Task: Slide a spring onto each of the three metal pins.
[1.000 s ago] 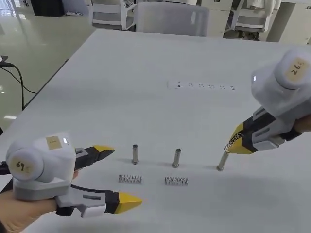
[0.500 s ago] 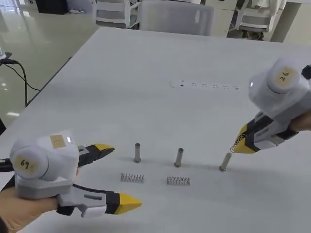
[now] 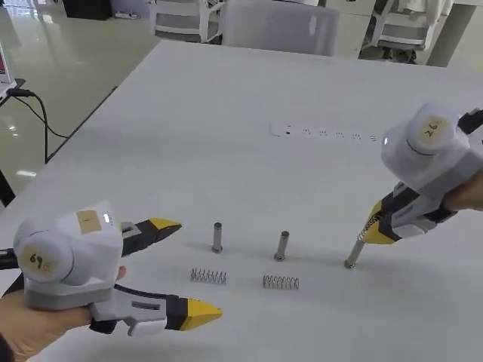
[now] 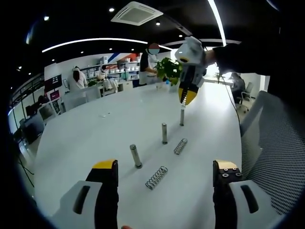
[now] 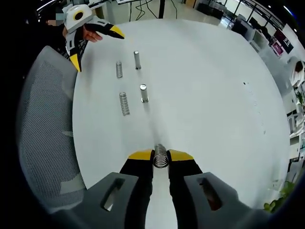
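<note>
Three short metal pins stand in a row on the white table: left pin (image 3: 217,237), middle pin (image 3: 281,246), right pin (image 3: 352,253). Two loose springs lie in front of them, one (image 3: 208,276) by the left pin and one (image 3: 281,282) by the middle pin. My right gripper (image 3: 373,230) is shut on a third spring (image 5: 160,156), held tilted with its lower end right at the top of the right pin. The left gripper (image 3: 183,268) rests open at the lower left, nothing between its jaws. From it I see the pins (image 4: 164,133) and the springs (image 4: 157,177) ahead.
A row of inlaid sockets (image 3: 317,134) sits further back on the table (image 3: 189,113). Grey chairs (image 3: 272,26) stand at the far edge. A mesh chair (image 5: 45,124) is beside the near edge. The table's left edge drops to the floor, where a cable (image 3: 34,105) lies.
My right gripper has come down and slightly right with the spring, closer to the right pin's top. The left gripper has stayed open and still. The head camera has shifted a little.
</note>
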The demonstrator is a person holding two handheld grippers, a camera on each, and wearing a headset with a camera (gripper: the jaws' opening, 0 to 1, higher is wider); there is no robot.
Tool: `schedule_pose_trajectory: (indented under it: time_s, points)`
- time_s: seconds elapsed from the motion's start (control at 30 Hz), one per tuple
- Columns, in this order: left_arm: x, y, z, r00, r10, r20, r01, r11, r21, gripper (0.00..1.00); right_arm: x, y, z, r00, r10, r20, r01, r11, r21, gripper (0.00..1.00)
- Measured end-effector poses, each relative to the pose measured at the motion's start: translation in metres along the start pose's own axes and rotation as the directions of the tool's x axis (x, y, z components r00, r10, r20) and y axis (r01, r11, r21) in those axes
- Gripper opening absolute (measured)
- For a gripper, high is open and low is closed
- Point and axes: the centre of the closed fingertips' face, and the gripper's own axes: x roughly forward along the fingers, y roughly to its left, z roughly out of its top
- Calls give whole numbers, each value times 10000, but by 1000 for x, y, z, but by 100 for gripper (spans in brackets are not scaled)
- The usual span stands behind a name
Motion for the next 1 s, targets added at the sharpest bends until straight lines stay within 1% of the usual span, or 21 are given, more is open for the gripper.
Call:
schedule_pose_trajectory:
  time_s: [0.13, 0.27, 0.37, 0.6, 1.0]
  points:
    - [0, 1, -5, 9997, 10, -247, -12, 10000, -69, 78, 3, 1, -3, 9999, 39, -133, -40, 10000, -43, 13]
    - [0, 1, -6, 9998, 13, -212, -16, 9999, -149, 79, 4, 1, -3, 9999, 45, -125, -46, 10000, -40, 13]
    - [0, 3, -7, 9997, 54, -254, -56, 9999, -102, 79, 5, 0, -3, 9999, 62, -145, -63, 10000, -42, 13]
    - [0, 7, -4, 9998, 142, -161, -142, 9999, 6, 80, 9, -1, -5, 9996, 123, -271, -125, 9999, -79, 13]
    - [0, 7, -3, 9997, 195, -168, -194, 9998, 72, 81, 17, -1, -6, 9991, 260, -339, -262, 9996, -50, 13]
